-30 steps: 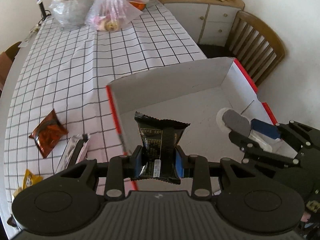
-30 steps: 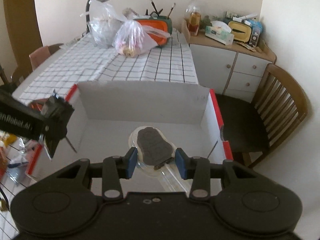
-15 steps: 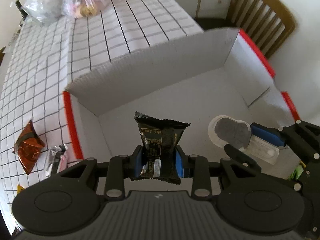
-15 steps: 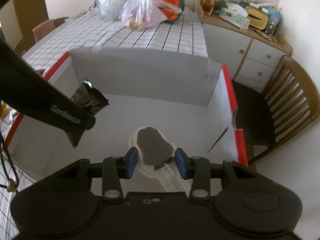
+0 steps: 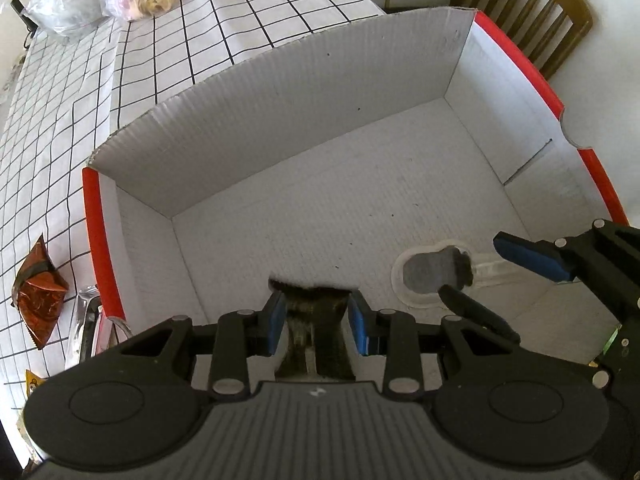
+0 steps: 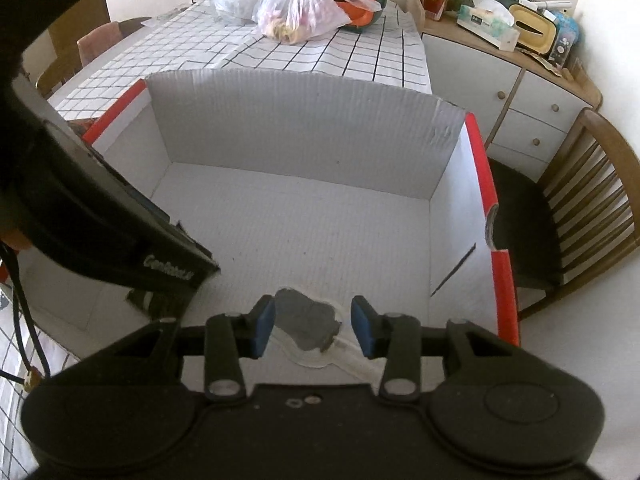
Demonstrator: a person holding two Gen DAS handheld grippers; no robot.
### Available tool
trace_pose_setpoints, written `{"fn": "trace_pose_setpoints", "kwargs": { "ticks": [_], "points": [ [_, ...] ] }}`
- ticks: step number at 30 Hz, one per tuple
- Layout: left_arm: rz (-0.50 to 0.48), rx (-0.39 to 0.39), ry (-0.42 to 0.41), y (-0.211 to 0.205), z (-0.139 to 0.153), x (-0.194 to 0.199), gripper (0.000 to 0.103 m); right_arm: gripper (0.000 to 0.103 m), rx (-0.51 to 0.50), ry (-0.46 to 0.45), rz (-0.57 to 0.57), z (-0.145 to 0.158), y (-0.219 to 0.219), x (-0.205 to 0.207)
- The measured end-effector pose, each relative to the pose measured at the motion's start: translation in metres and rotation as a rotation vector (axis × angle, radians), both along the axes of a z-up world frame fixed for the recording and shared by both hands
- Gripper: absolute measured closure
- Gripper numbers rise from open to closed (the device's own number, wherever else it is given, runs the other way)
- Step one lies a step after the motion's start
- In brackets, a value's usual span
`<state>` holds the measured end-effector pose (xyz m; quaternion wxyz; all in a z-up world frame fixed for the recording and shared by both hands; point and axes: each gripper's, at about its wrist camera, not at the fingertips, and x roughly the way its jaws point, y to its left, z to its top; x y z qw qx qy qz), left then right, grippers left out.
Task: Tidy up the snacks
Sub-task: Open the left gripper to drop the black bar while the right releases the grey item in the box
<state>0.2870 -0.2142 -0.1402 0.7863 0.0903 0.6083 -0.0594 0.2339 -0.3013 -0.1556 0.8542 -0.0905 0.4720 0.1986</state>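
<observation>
Wooden chair (image 6: 580,200), white cabinet (image 6: 500,92) (cluttered top), 2 plastic bags (image 6: 300,12) on checked tablecloth (image 5: 60,92).

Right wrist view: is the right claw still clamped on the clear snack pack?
No, the right claw stands open, its blue pads apart from the clear snack pack lying on the box floor.

Right claw (image 6: 313,325) spread open, clear-wrapped grey snack (image 6: 307,322) on box (image 6: 304,148) floor

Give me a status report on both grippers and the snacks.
Left gripper open, black foil snack packet loose between jaws. Right gripper open over clear-wrapped grey snack on floor of white cardboard box. Nothing in the way.
</observation>
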Motion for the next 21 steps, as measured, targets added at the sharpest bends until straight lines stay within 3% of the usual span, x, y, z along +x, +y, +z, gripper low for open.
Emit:
{"fn": "trace_pose_setpoints", "kwargs": {
  "ticks": [2,11,21],
  "points": [
    [0.005,-0.011,-0.006,0.003,0.002,-0.001,0.057,0.06,0.004,-0.009,0.0,0.004,-0.003,-0.002],
    [0.005,-0.072,-0.083,0.019,0.028,-0.015,0.052,0.051,0.061,-0.055,-0.03,0.029,-0.012,-0.014],
    [0.008,-0.138,-0.198,0.045,0.067,-0.053,0.052,0.039,0.139,-0.114,-0.064,0.06,-0.011,-0.037]
  ]
}}
